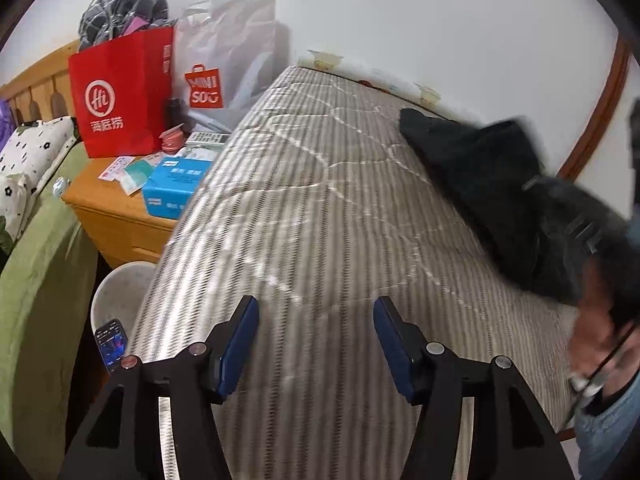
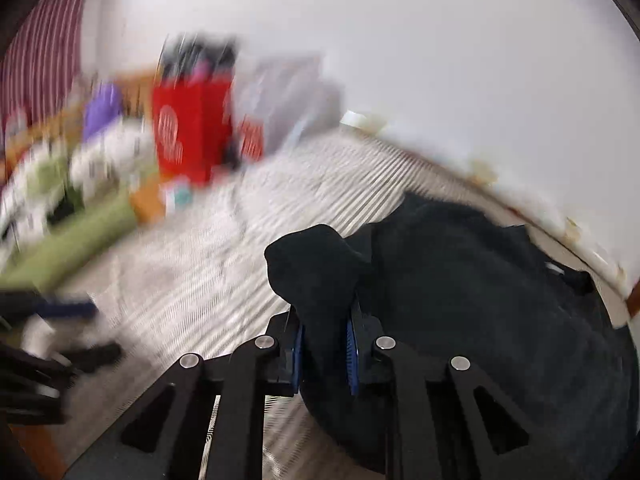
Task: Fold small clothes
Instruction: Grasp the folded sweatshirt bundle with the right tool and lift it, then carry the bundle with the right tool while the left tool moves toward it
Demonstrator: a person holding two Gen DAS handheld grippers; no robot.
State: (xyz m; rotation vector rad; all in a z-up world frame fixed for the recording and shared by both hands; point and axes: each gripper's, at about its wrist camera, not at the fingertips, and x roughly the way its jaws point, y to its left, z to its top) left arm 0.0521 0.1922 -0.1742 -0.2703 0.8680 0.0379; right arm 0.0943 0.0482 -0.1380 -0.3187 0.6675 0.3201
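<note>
Fingers, right: the right gripper (image 2: 326,350) is pinched on a bunched fold of the black garment (image 2: 460,300), with cloth rising up between the blue pads (image 2: 353,354).
Fingers, left: the left gripper (image 1: 316,344) has its fingers spread wide with nothing between them, above bare bedcover; its blue pads (image 1: 240,346) are well apart.
Garment: black and soft-looking, lying in a heap on the bed near the wall; in the left wrist view the black garment (image 1: 492,184) sits on the right side of the bed, well apart from the left gripper.
Bed: a striped grey and white bedcover (image 1: 304,208) with thin white lines crossing it; the right wrist view is heavily blurred.
Nightstand: a wooden nightstand (image 1: 108,216) stands beside the bed, carrying a red paper bag (image 1: 120,92), a clear plastic shopping bag (image 1: 228,56) and a blue tissue box (image 1: 176,186).
Floor gap: a white bin (image 1: 120,292) is below the nightstand, with a phone (image 1: 113,342) at its rim.
Far left: a green blanket (image 1: 40,280) and a flowered pillow (image 1: 28,160).
</note>
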